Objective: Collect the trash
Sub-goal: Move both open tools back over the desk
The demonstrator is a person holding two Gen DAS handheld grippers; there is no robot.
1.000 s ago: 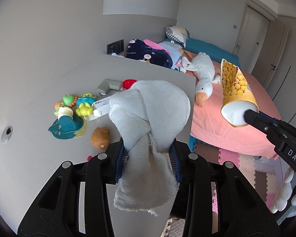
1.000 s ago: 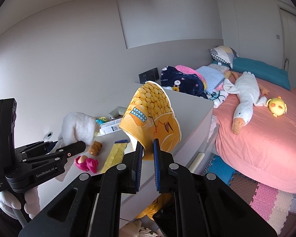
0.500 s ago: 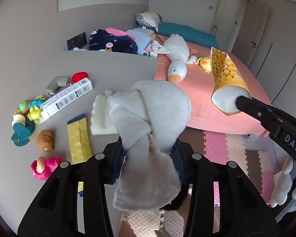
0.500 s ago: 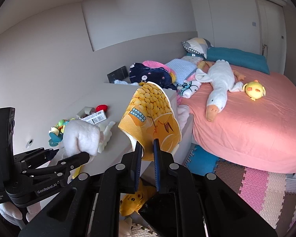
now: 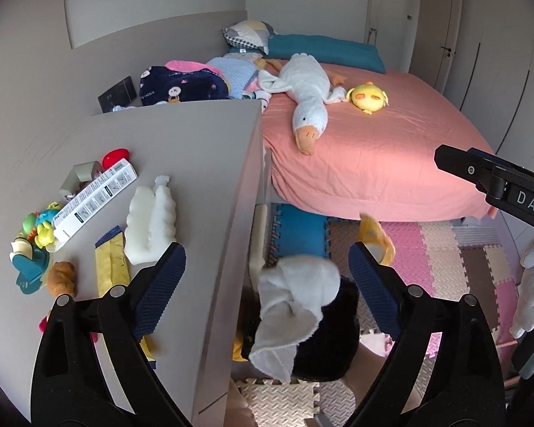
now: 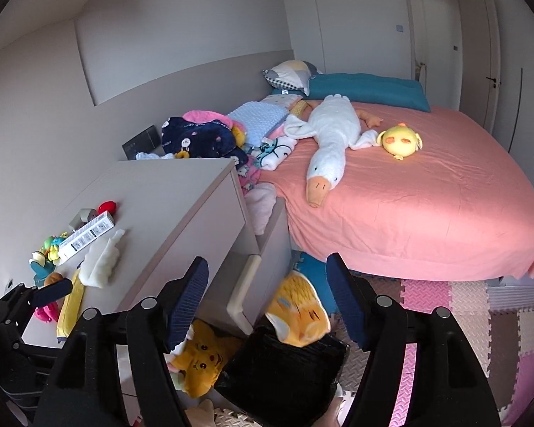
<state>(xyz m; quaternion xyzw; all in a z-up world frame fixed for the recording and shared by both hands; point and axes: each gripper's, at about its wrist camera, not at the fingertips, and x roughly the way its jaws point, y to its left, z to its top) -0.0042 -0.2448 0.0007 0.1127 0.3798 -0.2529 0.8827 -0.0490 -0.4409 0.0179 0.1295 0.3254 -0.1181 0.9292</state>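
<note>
Left wrist view: left gripper (image 5: 263,270) just sprang wide, nothing gripped, crumpled white soft cloth wad (image 5: 295,302) mid-drop over black bin (image 5: 338,348) – right gripper (image 6: 267,295) also just opened, yellow crinkly snack bag (image 6: 299,315) at bin mouth (both light, floppy; pinch a fold, w/ little force).

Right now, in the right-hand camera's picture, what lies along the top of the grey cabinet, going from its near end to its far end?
Pink toy → yellow wrapper → white foam piece → white carton → red toy.
</note>
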